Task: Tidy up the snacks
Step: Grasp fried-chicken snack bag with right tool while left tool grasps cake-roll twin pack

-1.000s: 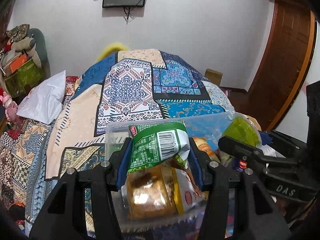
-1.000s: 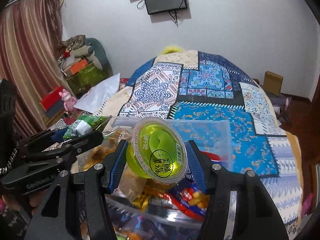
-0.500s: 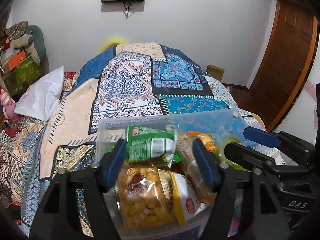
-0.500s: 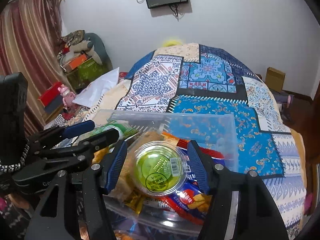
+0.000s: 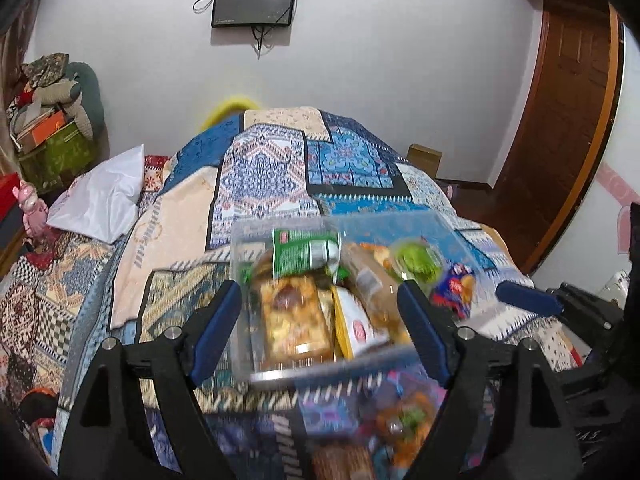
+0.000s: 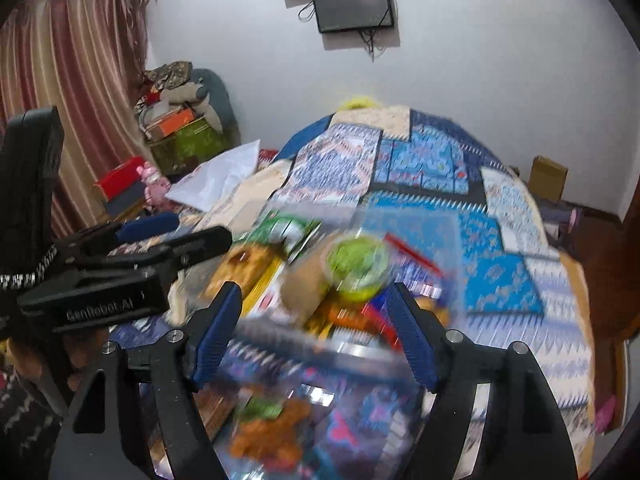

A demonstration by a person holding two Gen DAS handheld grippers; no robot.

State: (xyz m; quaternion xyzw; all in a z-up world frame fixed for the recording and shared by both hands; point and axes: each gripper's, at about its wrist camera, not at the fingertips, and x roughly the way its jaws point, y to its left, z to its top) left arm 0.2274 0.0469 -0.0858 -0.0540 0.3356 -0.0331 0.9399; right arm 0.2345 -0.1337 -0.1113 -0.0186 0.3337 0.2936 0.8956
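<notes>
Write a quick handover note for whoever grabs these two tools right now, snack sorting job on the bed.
Left tool: open, nothing held; its jaws have just been opening.
Right tool: open, nothing held; its jaws have also just been opening.
Clear bin sits on the bed quilt, already filled with snacks: green packet at the back, green jelly cup on top, cookie pack in front.
Done: packet and cup lie in the bin.
Left: more wrapped snacks lie blurred on the quilt in front of the bin.

Clear plastic bin (image 5: 436, 224) on quilted bed, green snack packet (image 5: 304, 252) at 11 o'clock, green jelly cup (image 5: 416, 264) at 1 o'clock, biscuit pack (image 5: 296, 320) centre
</notes>
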